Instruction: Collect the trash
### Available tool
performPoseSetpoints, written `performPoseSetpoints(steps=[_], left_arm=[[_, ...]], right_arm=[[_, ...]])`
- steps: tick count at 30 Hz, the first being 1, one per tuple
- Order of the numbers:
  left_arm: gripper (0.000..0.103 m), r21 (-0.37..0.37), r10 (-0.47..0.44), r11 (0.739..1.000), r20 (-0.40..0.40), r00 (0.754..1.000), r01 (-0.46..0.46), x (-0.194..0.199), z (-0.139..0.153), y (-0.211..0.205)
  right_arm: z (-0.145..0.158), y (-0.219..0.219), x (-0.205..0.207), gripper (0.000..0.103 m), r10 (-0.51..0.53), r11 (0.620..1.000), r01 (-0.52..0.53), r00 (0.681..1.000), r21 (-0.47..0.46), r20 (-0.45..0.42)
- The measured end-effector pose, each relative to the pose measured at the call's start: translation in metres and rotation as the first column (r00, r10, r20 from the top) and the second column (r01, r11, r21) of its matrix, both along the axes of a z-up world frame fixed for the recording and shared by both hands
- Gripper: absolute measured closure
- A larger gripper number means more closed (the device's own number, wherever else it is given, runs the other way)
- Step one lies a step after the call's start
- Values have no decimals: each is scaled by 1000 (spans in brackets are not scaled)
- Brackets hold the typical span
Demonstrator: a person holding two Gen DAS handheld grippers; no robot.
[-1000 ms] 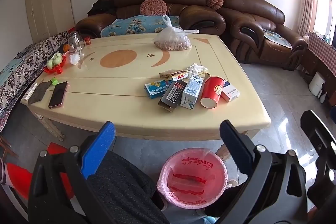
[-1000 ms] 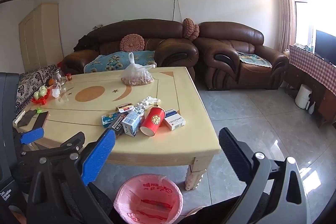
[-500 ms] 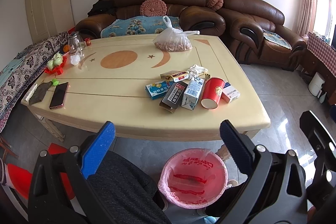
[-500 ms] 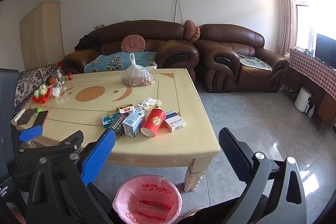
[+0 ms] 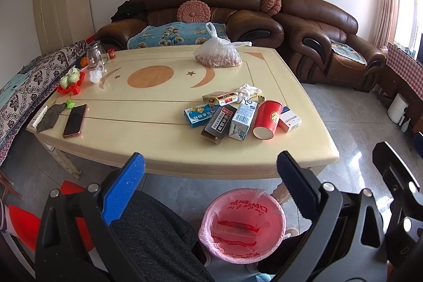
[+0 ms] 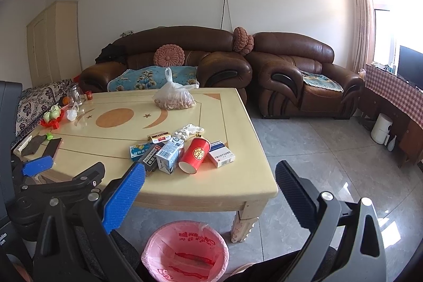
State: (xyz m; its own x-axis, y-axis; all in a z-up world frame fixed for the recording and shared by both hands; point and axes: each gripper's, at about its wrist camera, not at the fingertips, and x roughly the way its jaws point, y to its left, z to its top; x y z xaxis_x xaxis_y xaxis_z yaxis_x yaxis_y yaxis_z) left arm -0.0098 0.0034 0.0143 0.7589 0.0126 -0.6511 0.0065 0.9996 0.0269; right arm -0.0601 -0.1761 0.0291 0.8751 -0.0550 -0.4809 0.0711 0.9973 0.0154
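Observation:
A heap of trash lies near the table's near right: a tipped red paper cup (image 5: 265, 119) (image 6: 194, 155), a milk carton (image 5: 242, 119) (image 6: 169, 155), a dark box (image 5: 218, 124), a blue box (image 5: 198, 114), a white box (image 5: 289, 120) (image 6: 220, 153), a gold-red pack (image 5: 220, 97) and a crumpled tissue (image 5: 247, 91) (image 6: 188, 130). A pink-lined bin (image 5: 242, 223) (image 6: 185, 253) stands on the floor below the table's edge. My left gripper (image 5: 210, 173) and right gripper (image 6: 210, 184) are both open and empty, held short of the table above the bin.
The cream table (image 5: 158, 144) also bears a bag of nuts (image 5: 218, 57), a phone (image 5: 75, 120), a glass jar (image 5: 93, 57) and a red tray with green cups (image 5: 70, 79). Brown sofas (image 5: 201, 17) stand behind. My dark-clothed lap (image 5: 153, 237) is below.
Both grippers have drifted slightly; the view barely shifts. Nothing on the table has moved and both stay open.

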Motion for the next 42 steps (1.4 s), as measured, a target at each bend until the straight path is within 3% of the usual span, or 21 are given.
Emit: performPoseSetpoints(steps=[33,42], left_arm=[[5,8,-14,1000,-4,1000,14,7,5,2],[5,1,-6,1000,-47,999,6,31,-18,6]], right_arm=[[-5,-8,9,6,3,999,-3,1000,38,6],[-19,-5,38,6,16,999,-16,1000,33,-26]])
